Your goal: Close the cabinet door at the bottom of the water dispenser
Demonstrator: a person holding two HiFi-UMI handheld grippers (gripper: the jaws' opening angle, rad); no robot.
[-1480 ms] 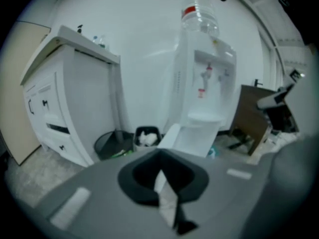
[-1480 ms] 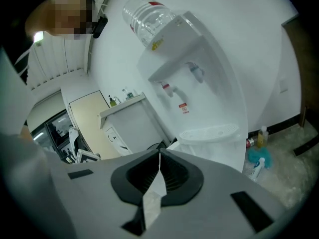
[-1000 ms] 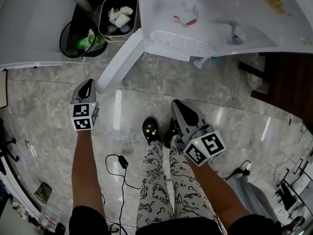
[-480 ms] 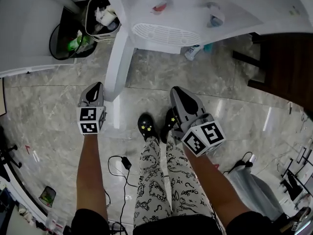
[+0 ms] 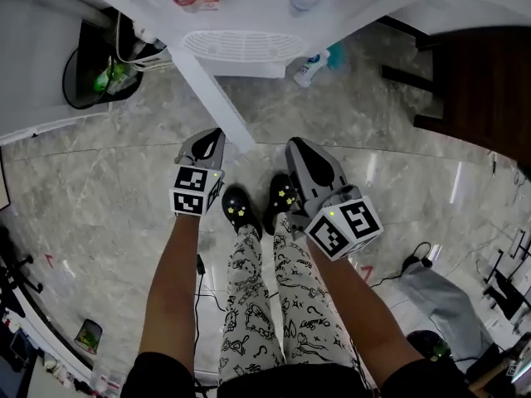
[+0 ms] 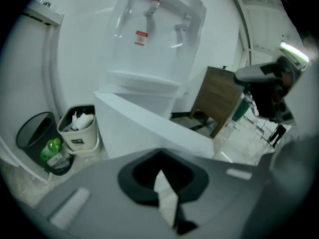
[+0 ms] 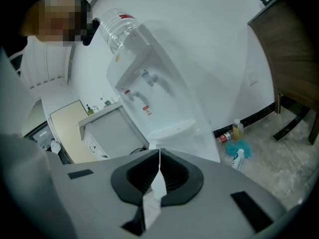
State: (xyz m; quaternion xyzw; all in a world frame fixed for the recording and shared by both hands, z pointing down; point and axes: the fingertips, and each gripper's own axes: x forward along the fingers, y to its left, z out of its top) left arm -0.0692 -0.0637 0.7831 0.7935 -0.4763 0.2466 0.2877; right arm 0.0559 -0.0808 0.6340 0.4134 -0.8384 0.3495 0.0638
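The white water dispenser (image 5: pixel 241 7) stands at the top of the head view, with its drip tray (image 5: pixel 235 46) facing me. Its bottom cabinet door (image 5: pixel 217 98) stands ajar and runs as a narrow white strip toward my feet. My left gripper (image 5: pixel 213 136) is shut, its tip close against the door's left face near the free edge; I cannot tell whether they touch. In the left gripper view the door (image 6: pixel 149 133) fills the space just ahead of the shut left gripper (image 6: pixel 159 157). My right gripper (image 5: pixel 297 146) is shut and empty, right of the door edge, and the right gripper (image 7: pixel 159 152) points at the dispenser (image 7: pixel 149 98).
A black bin (image 6: pixel 35 136) and a white bin (image 6: pixel 79 128) with rubbish stand left of the dispenser. A dark wooden cabinet (image 5: pixel 485 81) is at the right. A spray bottle (image 5: pixel 311 66) lies by the dispenser's base. My shoes (image 5: pixel 236 210) are just behind the grippers.
The door has swung in toward the dispenser. My left gripper has moved right and forward along with the door's edge. The right gripper has barely shifted.
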